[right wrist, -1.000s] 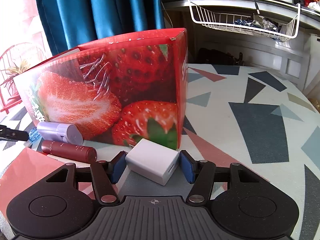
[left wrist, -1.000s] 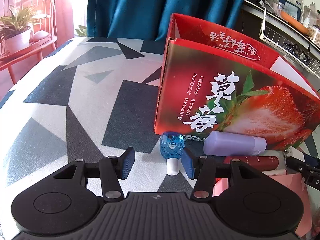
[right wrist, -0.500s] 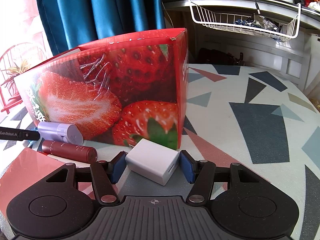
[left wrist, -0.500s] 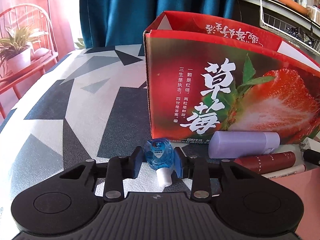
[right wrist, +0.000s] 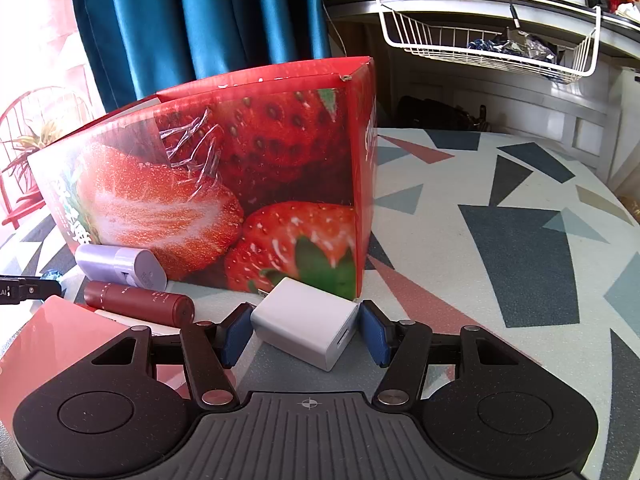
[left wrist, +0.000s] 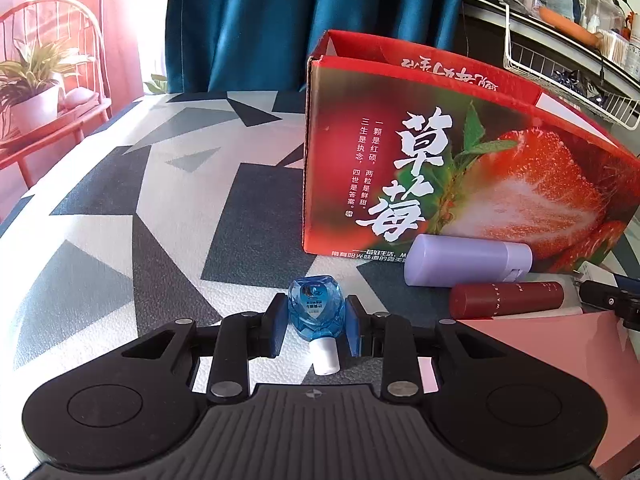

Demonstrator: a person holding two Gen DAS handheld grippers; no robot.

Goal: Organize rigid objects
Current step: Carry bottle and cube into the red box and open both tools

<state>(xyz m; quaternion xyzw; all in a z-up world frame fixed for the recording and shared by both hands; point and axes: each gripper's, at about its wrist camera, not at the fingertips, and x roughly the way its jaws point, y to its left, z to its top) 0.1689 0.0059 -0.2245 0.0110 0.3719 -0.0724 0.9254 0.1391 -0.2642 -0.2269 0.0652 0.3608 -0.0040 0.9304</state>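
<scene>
My left gripper (left wrist: 315,322) is shut on a small blue bottle (left wrist: 316,307) with a white cap, held a little above the table. The red strawberry box (left wrist: 460,168) stands open-topped ahead and to the right; it also shows in the right wrist view (right wrist: 248,184). My right gripper (right wrist: 305,330) has its pads on both sides of a white charger cube (right wrist: 306,322) that lies on the table by the box corner; small gaps show beside the cube. A lilac tube (left wrist: 466,260) and a dark red tube (left wrist: 506,300) lie in front of the box.
A pink card (left wrist: 560,380) lies at the right by the tubes, also in the right wrist view (right wrist: 52,344). A blue curtain hangs behind the table. A wire basket (right wrist: 488,40) hangs under a shelf at the back right. A red chair with a plant (left wrist: 36,92) stands left.
My left gripper has closed on the blue bottle and lifted it slightly, with the box now farther right in view. The right gripper and the charger cube have not moved.
</scene>
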